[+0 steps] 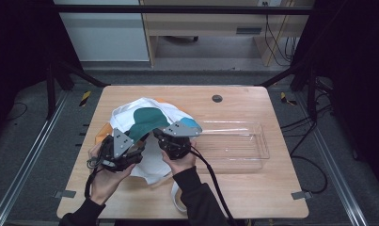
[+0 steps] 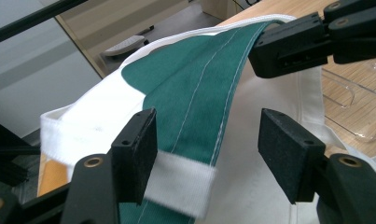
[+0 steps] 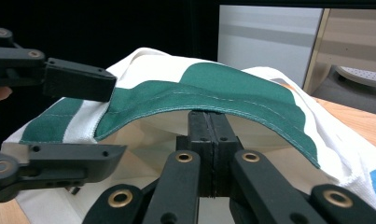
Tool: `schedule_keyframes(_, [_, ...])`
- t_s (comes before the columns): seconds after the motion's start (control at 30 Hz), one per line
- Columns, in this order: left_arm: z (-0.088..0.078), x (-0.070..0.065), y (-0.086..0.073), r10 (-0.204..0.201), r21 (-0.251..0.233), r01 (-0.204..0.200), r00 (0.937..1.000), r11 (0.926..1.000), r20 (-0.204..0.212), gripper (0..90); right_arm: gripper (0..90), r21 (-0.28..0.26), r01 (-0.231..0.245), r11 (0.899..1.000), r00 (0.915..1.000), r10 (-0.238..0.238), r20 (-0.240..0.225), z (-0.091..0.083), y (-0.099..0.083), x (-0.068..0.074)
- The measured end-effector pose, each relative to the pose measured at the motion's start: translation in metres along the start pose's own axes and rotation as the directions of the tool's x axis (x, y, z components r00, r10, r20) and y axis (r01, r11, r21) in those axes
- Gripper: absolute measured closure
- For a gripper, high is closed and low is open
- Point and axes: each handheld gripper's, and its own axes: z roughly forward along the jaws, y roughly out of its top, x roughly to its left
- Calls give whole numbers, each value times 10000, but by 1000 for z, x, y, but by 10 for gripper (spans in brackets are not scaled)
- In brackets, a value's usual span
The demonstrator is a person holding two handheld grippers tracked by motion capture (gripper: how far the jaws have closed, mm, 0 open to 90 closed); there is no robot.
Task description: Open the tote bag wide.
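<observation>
The right gripper (image 3: 209, 122) clamps the green hem of a white cloth bag (image 1: 145, 117). At its nine o'clock, the left gripper (image 2: 209, 140) stands released, jaws straddling the hem; a clear tray (image 1: 253, 155) lies at three o'clock.

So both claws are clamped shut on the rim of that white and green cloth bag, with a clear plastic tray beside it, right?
Not quite. The right claw is clamped on the cloth bag rim, but the left claw is open, its jaws either side of the rim without pinching it, as the left gripper view shows. The clear plastic tray is beside the bag.
</observation>
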Motion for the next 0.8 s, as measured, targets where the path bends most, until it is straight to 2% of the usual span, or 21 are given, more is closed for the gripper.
schedule_keyframes(0.2, [9, -3, -5, 69, 303, -63, 9998, 9995, -178, 417, 900, -56, -65, 10000, 10000, 65, 11, -1, 1, -2])
schedule_keyframes(0.3, [9, -3, -5, 43, 365, -32, 9996, 9993, -286, 481, 900, -68, -57, 10000, 10000, 57, 6, -1, 1, -2])
schedule_keyframes(0.33, [9, -1, -6, -4, 394, 18, 9994, 9992, -336, 537, 900, -103, -86, 9999, 10000, 86, -1, -1, 1, -2])
schedule_keyframes(0.43, [10, 2, -7, -80, 337, 91, 9995, 9994, -300, 596, 900, -129, -122, 9998, 9999, 121, -39, -1, 2, -1])
schedule_keyframes(0.47, [11, 2, -8, -156, 555, 165, 9997, 9983, -172, 606, 900, -122, -68, 9999, 9999, 67, -83, 0, 1, -1])
schedule_keyframes(0.57, [12, 2, -8, -108, 651, 115, 9999, 9978, -118, 644, 900, -83, -80, 9999, 9999, 79, -125, 1, 1, 0])
schedule_keyframes(0.73, [13, 0, -8, -136, 624, 145, 9998, 9979, -143, 651, 900, -111, -73, 9999, 9998, 71, -176, 2, 1, 1])
schedule_keyframes(0.77, [13, 0, -8, -207, 550, 212, 9997, 9983, -90, 636, 900, -114, -92, 9999, 9998, 90, -194, 1, 1, 1])
schedule_keyframes(0.8, [14, -1, -6, -354, 475, 353, 9994, 9982, 6, 547, 900, -123, -64, 9999, 9997, 61, -220, 1, 2, 0])
